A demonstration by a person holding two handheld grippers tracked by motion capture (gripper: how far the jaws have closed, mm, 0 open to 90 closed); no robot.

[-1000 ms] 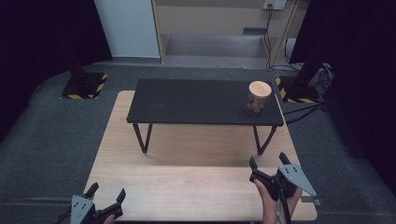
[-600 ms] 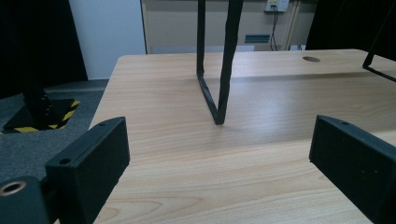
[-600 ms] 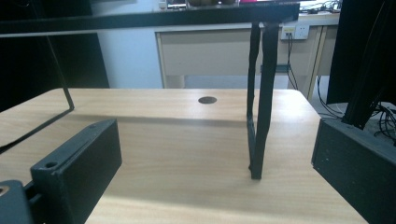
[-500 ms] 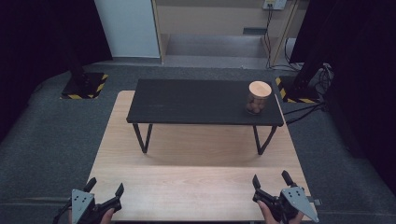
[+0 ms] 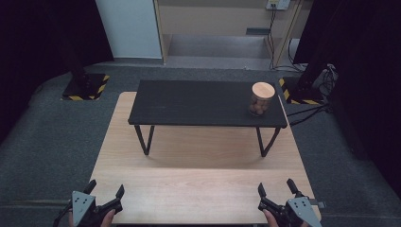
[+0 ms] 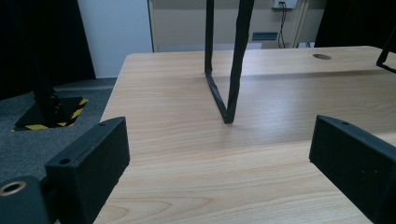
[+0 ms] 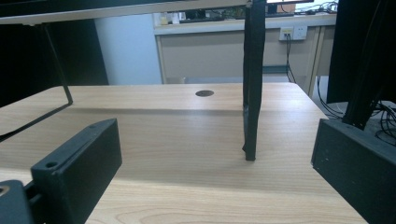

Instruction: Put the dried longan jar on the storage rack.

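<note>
high view: overhead, facing forward | gripper views: low, near wooden table point(image 5: 198, 189) | shared: black bench legs point(image 6: 229, 93)

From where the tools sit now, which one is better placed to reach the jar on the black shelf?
Probably the right tool: the jar stands at the black shelf's right end, straight ahead of it, while the left tool sits diagonally opposite. Both are open.

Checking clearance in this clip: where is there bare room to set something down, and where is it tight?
The black bench top is bare left of the jar, which takes its right end. The wooden table is bare between the bench legs and the left gripper and right gripper. Under the bench, headroom looks low.
</note>
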